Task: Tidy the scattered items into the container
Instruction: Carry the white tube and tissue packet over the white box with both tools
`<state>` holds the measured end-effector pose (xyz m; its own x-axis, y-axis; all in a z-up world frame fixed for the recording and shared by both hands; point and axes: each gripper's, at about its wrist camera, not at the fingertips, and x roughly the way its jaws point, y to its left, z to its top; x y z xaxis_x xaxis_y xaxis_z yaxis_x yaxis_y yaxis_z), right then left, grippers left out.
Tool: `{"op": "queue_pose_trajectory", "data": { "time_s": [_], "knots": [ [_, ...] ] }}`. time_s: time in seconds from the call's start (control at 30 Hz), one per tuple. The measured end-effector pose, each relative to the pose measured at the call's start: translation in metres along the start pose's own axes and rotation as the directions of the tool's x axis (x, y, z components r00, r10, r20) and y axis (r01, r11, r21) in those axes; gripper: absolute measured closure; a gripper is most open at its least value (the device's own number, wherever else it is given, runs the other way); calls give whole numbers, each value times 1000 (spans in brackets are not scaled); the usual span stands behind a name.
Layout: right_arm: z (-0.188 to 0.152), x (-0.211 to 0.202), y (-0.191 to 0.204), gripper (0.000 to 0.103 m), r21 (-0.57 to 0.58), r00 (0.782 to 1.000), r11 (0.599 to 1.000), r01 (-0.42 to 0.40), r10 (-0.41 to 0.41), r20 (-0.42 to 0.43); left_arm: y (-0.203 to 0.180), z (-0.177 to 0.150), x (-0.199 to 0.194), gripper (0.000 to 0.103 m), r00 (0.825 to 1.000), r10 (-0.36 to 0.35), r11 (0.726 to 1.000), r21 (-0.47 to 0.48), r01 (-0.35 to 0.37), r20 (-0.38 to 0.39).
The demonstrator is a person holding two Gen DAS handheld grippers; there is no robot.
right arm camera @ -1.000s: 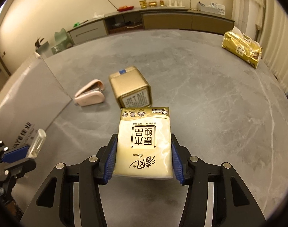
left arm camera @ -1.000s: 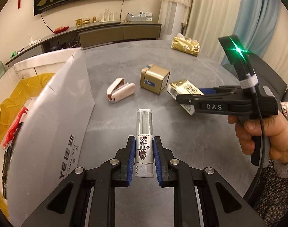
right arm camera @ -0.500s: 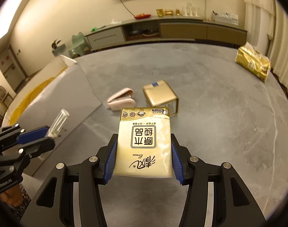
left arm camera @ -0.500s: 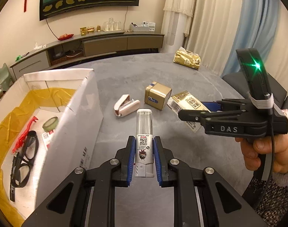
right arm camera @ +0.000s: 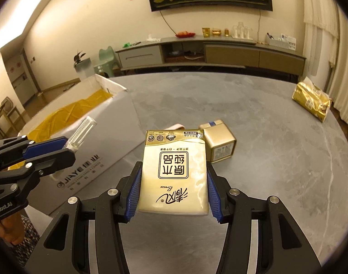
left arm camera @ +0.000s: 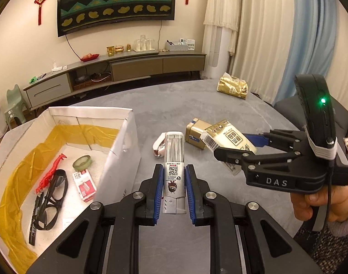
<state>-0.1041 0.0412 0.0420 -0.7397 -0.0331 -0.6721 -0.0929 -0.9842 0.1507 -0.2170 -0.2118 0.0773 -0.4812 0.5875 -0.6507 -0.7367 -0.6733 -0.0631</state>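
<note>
The left hand-held gripper is clamped on a clear-capped tube (beside the open box), the right hand-held gripper on a tissue pack.

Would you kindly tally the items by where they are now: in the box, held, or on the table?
In the box: 4 (glasses, red clip, tape roll, small packet)
Held: 2 (tube, tissue pack)
On the table: 3 (stapler, gold tin, gold bag)
Total: 9
</note>
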Motion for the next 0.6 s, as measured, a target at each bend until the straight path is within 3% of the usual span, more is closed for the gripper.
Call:
{"op": "queue_pose_trajectory", "data": {
  "time_s": [0.6],
  "knots": [
    [9,-35,53,49,-1,998,999,-42,42,50,26,11,-49,83,994,-4,998,-57,11,112]
  ]
}}
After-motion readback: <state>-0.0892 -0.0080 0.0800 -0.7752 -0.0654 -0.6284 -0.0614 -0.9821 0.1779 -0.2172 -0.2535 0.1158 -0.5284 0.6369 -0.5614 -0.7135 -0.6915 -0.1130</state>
